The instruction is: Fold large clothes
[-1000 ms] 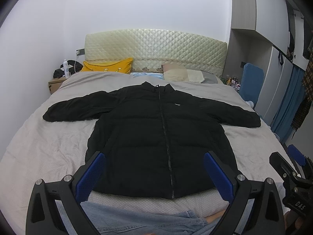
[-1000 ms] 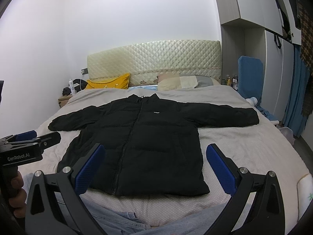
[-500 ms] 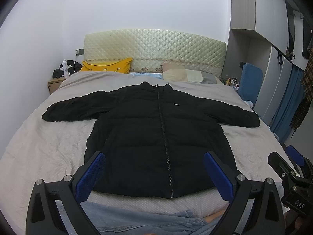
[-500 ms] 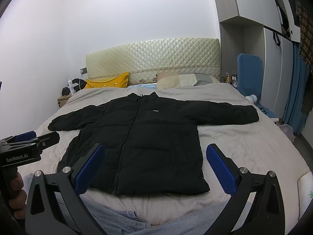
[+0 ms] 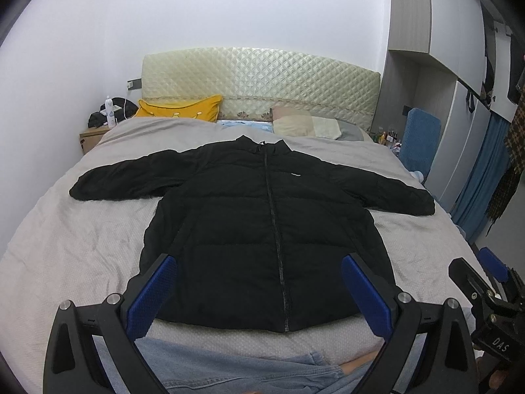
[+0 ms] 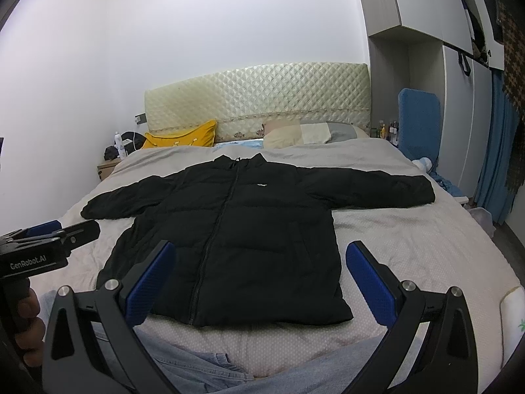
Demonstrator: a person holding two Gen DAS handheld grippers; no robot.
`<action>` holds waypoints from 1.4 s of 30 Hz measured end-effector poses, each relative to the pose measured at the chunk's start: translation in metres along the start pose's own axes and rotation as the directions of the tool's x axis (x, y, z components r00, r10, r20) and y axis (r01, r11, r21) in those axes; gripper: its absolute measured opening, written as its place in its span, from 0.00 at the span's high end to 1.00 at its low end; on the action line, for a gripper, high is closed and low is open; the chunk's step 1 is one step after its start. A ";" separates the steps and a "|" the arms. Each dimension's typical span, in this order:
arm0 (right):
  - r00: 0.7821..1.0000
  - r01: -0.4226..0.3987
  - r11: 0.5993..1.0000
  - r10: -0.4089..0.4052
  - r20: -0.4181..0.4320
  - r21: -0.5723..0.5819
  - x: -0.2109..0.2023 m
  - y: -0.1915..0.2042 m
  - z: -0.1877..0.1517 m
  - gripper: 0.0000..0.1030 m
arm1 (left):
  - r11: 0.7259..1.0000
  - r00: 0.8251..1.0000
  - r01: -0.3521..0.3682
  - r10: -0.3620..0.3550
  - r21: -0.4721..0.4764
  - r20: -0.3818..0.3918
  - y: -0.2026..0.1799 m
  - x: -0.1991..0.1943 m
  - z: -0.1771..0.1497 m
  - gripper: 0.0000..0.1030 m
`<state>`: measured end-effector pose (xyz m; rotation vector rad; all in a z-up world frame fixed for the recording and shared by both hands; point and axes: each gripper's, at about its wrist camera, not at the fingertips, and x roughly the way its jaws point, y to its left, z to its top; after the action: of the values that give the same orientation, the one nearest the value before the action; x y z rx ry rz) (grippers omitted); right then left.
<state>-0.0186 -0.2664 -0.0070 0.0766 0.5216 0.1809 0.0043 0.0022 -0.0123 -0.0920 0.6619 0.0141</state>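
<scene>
The puffy black cloth jacket [image 5: 262, 229] is looking soft and matt. The grey cloth bedcover [image 5: 82, 246] is looking wrinkly. The shiny quilted cream headboard [image 5: 262, 82] is gleaming.

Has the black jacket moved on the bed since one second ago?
No. The black jacket lies spread flat as before, its collar equally far below the headboard; neither open gripper touches it.
</scene>
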 end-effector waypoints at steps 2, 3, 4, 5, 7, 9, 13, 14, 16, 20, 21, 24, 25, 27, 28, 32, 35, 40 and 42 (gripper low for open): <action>1.000 0.001 1.000 -0.001 -0.003 -0.003 0.001 0.000 0.001 0.00 | 1.000 1.000 -0.002 0.002 0.002 0.001 0.001 0.001 0.001 0.01; 1.000 0.000 1.000 0.000 -0.004 -0.002 0.002 0.000 0.001 0.00 | 1.000 1.000 -0.005 0.005 0.001 0.000 0.001 0.001 0.001 0.01; 1.000 -0.002 1.000 0.002 -0.006 -0.002 0.002 0.000 0.001 0.00 | 1.000 1.000 -0.005 0.005 0.002 -0.001 0.000 0.001 0.001 0.01; 1.000 -0.002 1.000 0.001 -0.007 -0.005 0.003 0.001 0.002 0.00 | 1.000 1.000 -0.004 0.004 0.004 -0.001 -0.001 0.002 0.001 0.01; 1.000 0.002 1.000 -0.002 -0.011 -0.010 0.004 0.003 0.004 0.00 | 1.000 1.000 -0.005 0.005 0.006 -0.003 -0.001 0.003 0.002 0.01; 1.000 0.000 1.000 -0.001 -0.016 -0.009 0.005 0.003 0.003 0.00 | 1.000 1.000 -0.012 0.012 0.007 -0.006 -0.001 0.004 0.003 0.01; 1.000 -0.002 1.000 0.002 -0.017 0.001 0.006 0.000 0.005 0.00 | 0.999 0.999 -0.036 0.036 0.021 0.010 -0.003 0.002 0.005 0.01; 1.000 -0.007 1.000 0.008 -0.015 0.004 0.006 0.000 0.005 0.00 | 0.999 0.999 -0.039 0.039 0.018 0.010 -0.003 0.001 0.006 0.01; 1.000 -0.012 1.000 0.012 -0.013 0.004 0.006 0.000 0.007 0.00 | 0.999 0.999 -0.035 0.035 0.014 0.013 -0.002 0.001 0.008 0.01; 1.000 -0.002 1.000 0.002 -0.027 -0.006 0.008 -0.001 0.007 0.00 | 0.999 0.999 -0.034 0.034 0.019 0.008 -0.001 0.007 0.012 0.01; 1.000 -0.003 1.000 0.003 -0.030 -0.006 0.009 -0.001 0.008 0.00 | 0.999 0.999 -0.032 0.032 0.021 0.007 -0.001 0.008 0.014 0.01; 0.999 0.006 1.000 -0.006 -0.037 -0.010 0.013 -0.002 0.012 0.00 | 1.000 1.000 -0.019 0.019 0.015 0.008 0.002 0.010 0.018 0.01; 0.999 0.001 1.000 -0.001 -0.040 -0.003 0.014 -0.004 0.014 0.00 | 1.000 1.000 -0.014 0.014 0.008 0.008 0.003 0.011 0.020 0.01; 0.999 -0.002 1.000 0.002 -0.044 -0.003 0.018 -0.005 0.016 0.00 | 1.000 1.000 0.001 -0.001 0.012 0.016 0.004 0.015 0.025 0.01; 0.999 0.002 1.000 -0.003 -0.046 -0.006 0.020 -0.008 0.018 0.00 | 1.000 1.000 0.005 -0.006 0.021 0.023 0.002 0.016 0.028 0.01; 1.000 0.004 1.000 -0.004 -0.030 0.002 0.029 -0.025 0.032 0.00 | 0.997 0.999 -0.007 0.003 0.073 0.054 -0.002 0.029 0.043 0.01; 1.000 0.014 1.000 -0.014 -0.008 -0.005 0.036 -0.040 0.045 0.00 | 0.994 0.998 0.045 -0.049 0.097 0.039 -0.003 0.040 0.058 0.01; 0.994 0.108 0.994 -0.107 0.034 -0.036 0.054 -0.076 0.078 0.00 | 0.992 0.996 0.044 -0.053 0.117 0.075 0.000 0.062 0.083 0.01; 0.990 0.126 0.989 -0.120 0.073 -0.081 0.063 -0.086 0.090 0.00 | 0.991 0.994 0.096 -0.100 0.096 0.034 0.005 0.084 0.090 0.01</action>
<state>0.0931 -0.3410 0.0300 -0.0325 0.4486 0.0794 0.1255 0.0143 0.0068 -0.0331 0.6175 -0.1099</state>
